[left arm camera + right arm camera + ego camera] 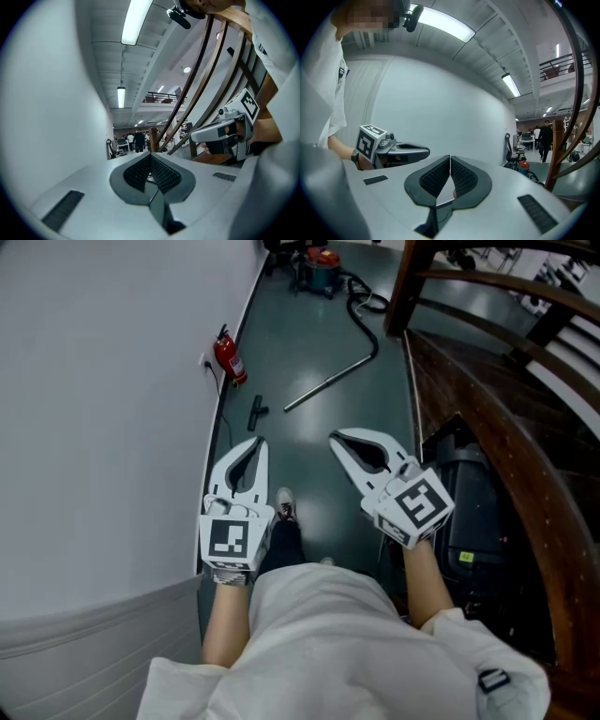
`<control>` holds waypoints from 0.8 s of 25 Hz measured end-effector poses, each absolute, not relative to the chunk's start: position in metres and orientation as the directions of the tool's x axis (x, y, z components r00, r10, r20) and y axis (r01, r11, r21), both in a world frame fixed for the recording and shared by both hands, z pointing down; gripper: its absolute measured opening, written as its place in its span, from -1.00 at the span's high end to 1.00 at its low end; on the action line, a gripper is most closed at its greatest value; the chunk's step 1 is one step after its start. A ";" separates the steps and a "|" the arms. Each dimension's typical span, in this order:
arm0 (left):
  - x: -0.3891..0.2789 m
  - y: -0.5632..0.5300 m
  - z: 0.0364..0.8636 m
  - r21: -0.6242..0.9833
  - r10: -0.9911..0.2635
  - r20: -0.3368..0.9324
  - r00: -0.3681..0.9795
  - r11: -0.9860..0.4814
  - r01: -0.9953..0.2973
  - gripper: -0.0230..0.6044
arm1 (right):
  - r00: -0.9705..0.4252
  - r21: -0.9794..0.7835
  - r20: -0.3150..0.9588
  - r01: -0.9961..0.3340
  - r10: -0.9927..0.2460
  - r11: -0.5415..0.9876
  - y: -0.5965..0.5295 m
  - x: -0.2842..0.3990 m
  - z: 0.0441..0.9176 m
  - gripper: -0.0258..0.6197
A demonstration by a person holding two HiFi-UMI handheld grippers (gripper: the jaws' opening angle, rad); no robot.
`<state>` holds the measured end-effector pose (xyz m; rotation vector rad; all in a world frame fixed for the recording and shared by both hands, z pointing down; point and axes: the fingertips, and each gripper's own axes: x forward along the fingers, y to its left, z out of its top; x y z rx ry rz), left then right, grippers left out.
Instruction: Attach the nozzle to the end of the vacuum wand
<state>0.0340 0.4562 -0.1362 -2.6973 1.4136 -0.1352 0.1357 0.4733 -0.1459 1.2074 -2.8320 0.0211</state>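
Fingers clenched on nothing, the left gripper (257, 441) and right gripper (335, 437) face the floor (300, 334) well ahead, where a stiff, probably light vacuum wand (328, 382) and small nozzle (256, 412) await mid-body grasps.

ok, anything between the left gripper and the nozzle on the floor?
No. In the head view only bare dark floor shows between the left gripper and the nozzle; the wand lies off to the right.

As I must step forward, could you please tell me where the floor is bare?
Bare floor lies between the nozzle, the wand and the person's shoe, and right of the wand up to the stair railing. It is crowded around the fire extinguisher and the vacuum.
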 end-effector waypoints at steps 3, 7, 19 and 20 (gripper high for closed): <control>0.031 0.411 -0.139 -0.143 -0.817 0.015 0.577 -0.573 -0.807 0.93 | -0.674 0.017 0.060 -0.737 -0.736 0.676 0.431 0.139 -0.147 0.84; 0.024 0.344 -0.137 -0.133 -0.808 0.025 0.589 -0.587 -0.799 0.93 | -0.661 -0.010 0.051 -0.750 -0.749 0.661 0.365 0.136 -0.150 0.84; 0.001 0.213 -0.138 -0.133 -0.784 0.050 0.618 -0.619 -0.774 0.93 | -0.629 -0.027 0.074 -0.777 -0.774 0.629 0.233 0.114 -0.153 0.84; 0.000 0.206 -0.137 -0.130 -0.783 0.050 0.620 -0.621 -0.773 0.93 | -0.625 -0.026 0.082 -0.780 -0.777 0.625 0.227 0.112 -0.151 0.84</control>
